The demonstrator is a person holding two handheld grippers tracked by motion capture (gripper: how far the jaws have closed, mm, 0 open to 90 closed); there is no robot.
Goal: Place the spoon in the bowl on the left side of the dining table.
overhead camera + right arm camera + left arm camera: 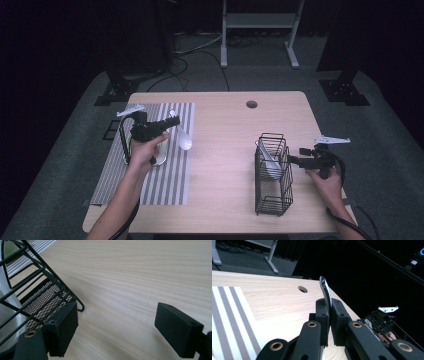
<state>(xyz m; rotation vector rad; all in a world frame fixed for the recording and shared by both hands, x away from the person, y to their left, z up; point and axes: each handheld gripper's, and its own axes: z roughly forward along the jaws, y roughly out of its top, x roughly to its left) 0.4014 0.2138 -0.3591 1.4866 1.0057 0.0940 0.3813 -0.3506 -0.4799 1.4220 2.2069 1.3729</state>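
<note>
My left gripper (172,121) hovers over the striped placemat (170,180), shut on a white spoon (185,140) whose bowl hangs toward the table's middle. In the left gripper view the spoon (325,288) stands edge-on, pinched between the shut jaws of that gripper (330,305). A black wire basket (272,135) stands on the right of the table with another white spoon (270,162) inside. My right gripper (292,160) is open just to the right of the basket. In the right gripper view its jaws (117,322) stand wide apart over bare wood, beside the basket (37,282).
The wooden table (225,150) has a round cable hole (251,104) near its far edge. A pale object (161,152) lies on the placemat, partly hidden under the left hand. Desk legs and cables sit on the floor beyond.
</note>
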